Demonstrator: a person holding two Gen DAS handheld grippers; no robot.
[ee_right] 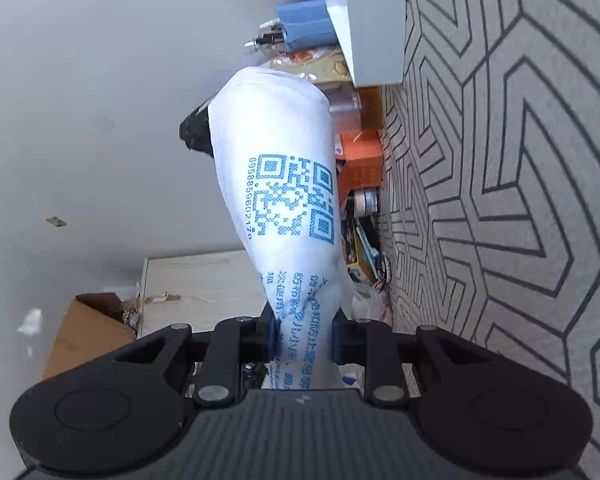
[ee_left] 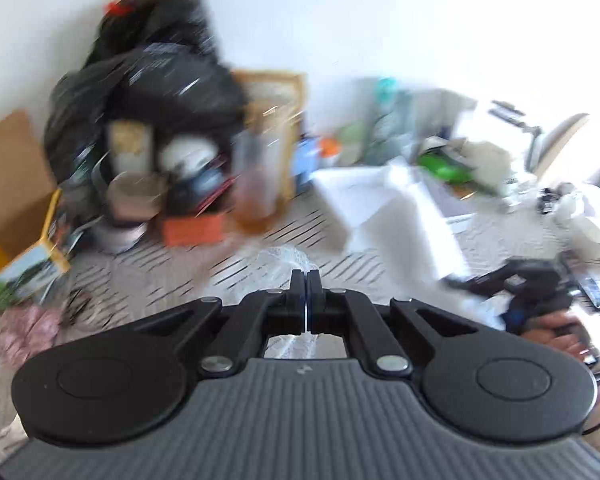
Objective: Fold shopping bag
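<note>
Left wrist view, blurred: cardboard box [ee_left: 10, 176] at far left edge, black bin bags [ee_left: 148, 92] heaped upper left against the white wall, amber bottle [ee_left: 258, 184] just left of centre, loose white papers [ee_left: 380, 200] right of centre, all on a grey patterned tabletop [ee_left: 188, 268]. Left gripper [ee_left: 307, 276] bottom centre, jaws pressed together; a bit of clear, crinkled plastic shows just beyond and under the tips, can't tell if it's pinched. Right gripper [ee_left: 536, 284] w/ a hand [ee_left: 560, 332] on it at right edge.

Right wrist view, rolled sideways: brown box [ee_right: 88, 332] lower left, white shopping bag [ee_right: 284, 184] w/ blue QR code running from centre down into the right gripper [ee_right: 303, 340], jaws pinching its bunched lower end. Orange box [ee_right: 364, 160] just right of the bag, white shelf [ee_right: 364, 20] top centre, patterned surface filling the right side.
</note>
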